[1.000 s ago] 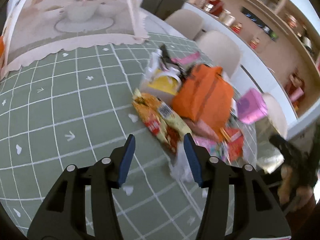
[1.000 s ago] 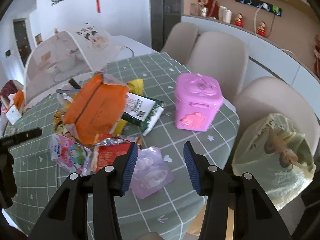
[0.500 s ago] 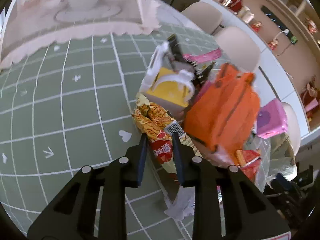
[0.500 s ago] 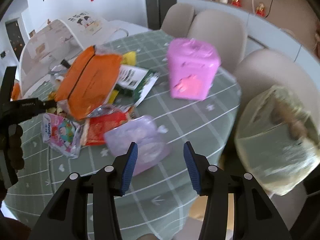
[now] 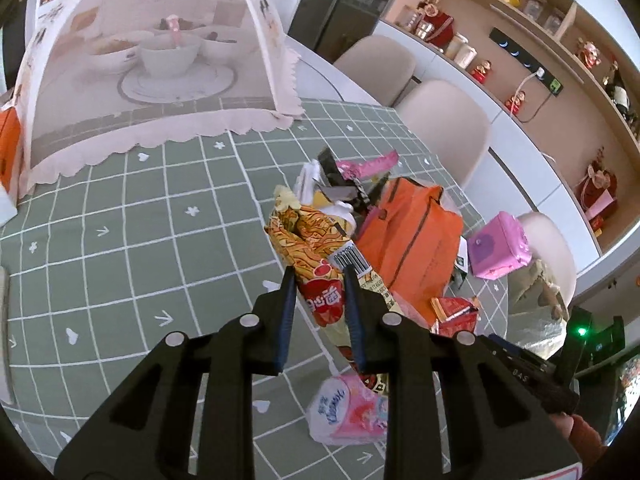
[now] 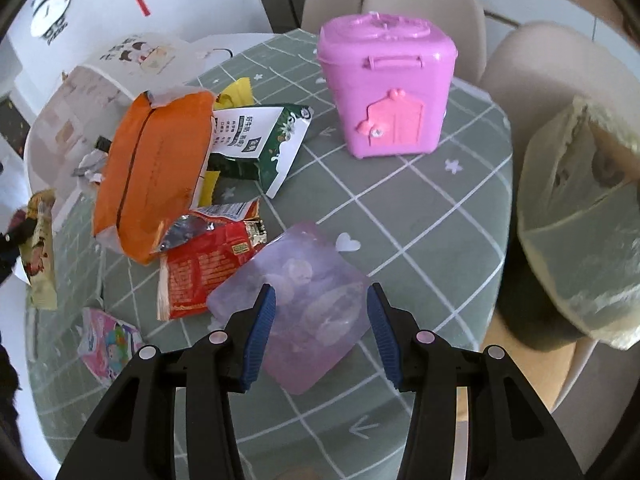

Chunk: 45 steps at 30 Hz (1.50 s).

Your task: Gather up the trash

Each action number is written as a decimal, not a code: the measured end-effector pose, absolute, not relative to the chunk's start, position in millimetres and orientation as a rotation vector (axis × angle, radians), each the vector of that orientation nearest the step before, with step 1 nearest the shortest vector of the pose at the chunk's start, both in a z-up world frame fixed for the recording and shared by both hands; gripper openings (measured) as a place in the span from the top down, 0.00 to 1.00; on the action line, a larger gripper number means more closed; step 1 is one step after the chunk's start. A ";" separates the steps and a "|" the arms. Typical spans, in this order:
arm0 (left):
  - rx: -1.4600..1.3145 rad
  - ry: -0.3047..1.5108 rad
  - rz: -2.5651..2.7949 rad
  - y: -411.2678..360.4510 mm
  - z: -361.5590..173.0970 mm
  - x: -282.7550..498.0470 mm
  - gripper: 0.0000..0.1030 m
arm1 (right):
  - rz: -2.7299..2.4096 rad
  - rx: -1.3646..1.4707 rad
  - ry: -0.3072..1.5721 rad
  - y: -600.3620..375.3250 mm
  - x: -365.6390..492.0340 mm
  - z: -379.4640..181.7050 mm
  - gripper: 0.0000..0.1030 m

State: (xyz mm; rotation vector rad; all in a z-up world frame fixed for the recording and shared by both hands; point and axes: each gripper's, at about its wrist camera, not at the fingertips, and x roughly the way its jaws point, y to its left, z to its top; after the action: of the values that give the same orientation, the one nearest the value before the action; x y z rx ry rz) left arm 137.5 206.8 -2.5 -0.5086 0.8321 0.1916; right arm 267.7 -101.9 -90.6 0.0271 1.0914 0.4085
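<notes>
The left gripper [image 5: 319, 280] pinches a yellow-and-red crinkled noodle wrapper [image 5: 316, 248] above the green white-gridded tabletop [image 5: 120, 248]. Just beside it lies a large orange plastic bag [image 5: 416, 236]; a pink-and-white wet-wipe packet [image 5: 348, 408] lies below, near the gripper.

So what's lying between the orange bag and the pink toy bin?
In the right wrist view, a green-and-white carton lies between orange bag and pink bin.
</notes>
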 end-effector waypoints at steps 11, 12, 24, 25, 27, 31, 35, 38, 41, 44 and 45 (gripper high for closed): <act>-0.500 0.777 0.185 222.8 10.1 132.6 0.78 | 0.400 -0.005 1.061 -93.9 254.2 -95.3 0.56; -0.503 0.773 0.183 223.4 10.8 131.8 0.78 | 0.398 0.003 1.059 -94.6 253.7 -95.6 0.56; -0.511 0.780 0.132 218.9 3.4 131.2 0.78 | 0.338 0.100 1.024 -129.9 247.4 -78.9 0.56; -0.515 0.783 0.132 219.8 1.7 131.4 0.78 | 0.322 0.096 1.017 -131.5 244.6 -77.9 0.56; -0.520 0.790 0.132 221.6 -1.2 132.4 0.78 | 0.305 0.100 1.019 -133.1 240.3 -78.2 0.56; -0.518 0.794 0.120 222.9 -2.8 132.8 0.78 | 0.301 0.099 1.060 -134.6 236.6 -90.4 0.56; -0.513 0.805 0.111 222.5 -4.9 133.1 0.78 | 0.313 0.100 1.056 -129.8 238.1 -96.1 0.56; -0.509 0.815 0.104 220.5 -6.7 133.1 0.78 | 0.334 0.054 1.035 -117.8 244.1 -94.9 0.56; -0.502 0.825 0.097 216.6 -7.6 132.6 0.78 | 0.342 0.041 1.024 -109.9 253.8 -95.6 0.60; -0.490 0.837 0.096 212.6 -6.3 132.0 0.78 | 0.360 0.058 1.031 -105.0 262.7 -96.2 0.66; -0.486 0.839 0.095 211.1 -5.1 131.5 0.78 | 0.375 0.060 1.038 -102.7 263.9 -96.1 0.68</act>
State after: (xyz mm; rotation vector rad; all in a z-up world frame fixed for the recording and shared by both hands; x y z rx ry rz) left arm 131.5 211.1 -5.1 -0.4857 0.8390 0.0954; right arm 263.9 -102.7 -96.1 0.0605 1.0385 0.3749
